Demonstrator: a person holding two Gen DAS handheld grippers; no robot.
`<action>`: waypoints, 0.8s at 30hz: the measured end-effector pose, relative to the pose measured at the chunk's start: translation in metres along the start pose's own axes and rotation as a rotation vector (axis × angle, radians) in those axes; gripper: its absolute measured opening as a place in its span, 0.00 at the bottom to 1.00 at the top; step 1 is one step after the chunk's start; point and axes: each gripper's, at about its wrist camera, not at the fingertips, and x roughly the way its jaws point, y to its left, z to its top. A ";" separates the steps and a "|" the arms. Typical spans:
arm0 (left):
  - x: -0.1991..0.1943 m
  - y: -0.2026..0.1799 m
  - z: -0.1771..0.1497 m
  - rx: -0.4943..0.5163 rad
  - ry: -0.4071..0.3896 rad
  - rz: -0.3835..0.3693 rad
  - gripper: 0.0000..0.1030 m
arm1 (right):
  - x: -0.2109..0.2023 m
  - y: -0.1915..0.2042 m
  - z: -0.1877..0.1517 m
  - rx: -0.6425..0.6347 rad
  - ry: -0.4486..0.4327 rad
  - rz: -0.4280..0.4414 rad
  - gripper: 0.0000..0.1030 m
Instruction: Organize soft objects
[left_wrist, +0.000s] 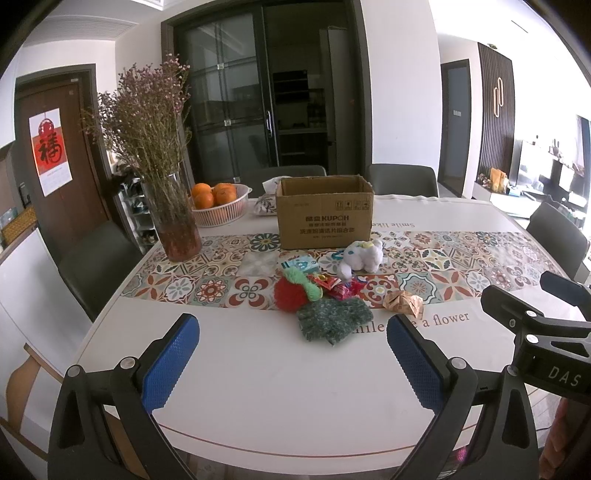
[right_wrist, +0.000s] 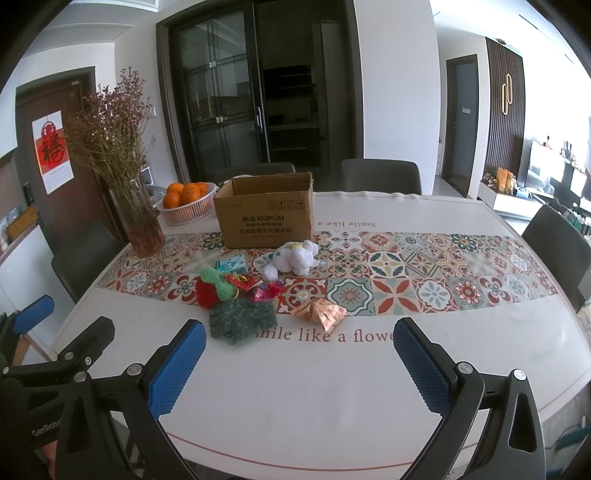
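Both tongs released above the table's near edge.
Ahead of the left gripper (left_wrist: 291, 354) lies the green glove (left_wrist: 334, 319); the right gripper (right_wrist: 299, 356) gapes beside it, cardboard box (right_wrist: 266, 218) beyond.

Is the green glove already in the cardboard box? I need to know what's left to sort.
No, the green glove lies on the table, in front of the cardboard box beside the red pompom.
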 end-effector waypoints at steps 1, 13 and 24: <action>0.000 0.000 0.000 0.001 0.000 0.000 1.00 | -0.001 0.000 0.000 0.000 0.000 -0.001 1.00; 0.002 0.001 0.000 0.001 0.004 -0.006 1.00 | 0.001 0.000 0.001 0.000 0.002 -0.001 1.00; 0.022 0.005 0.007 0.015 0.025 -0.040 1.00 | 0.016 0.005 0.007 0.017 0.026 -0.027 1.00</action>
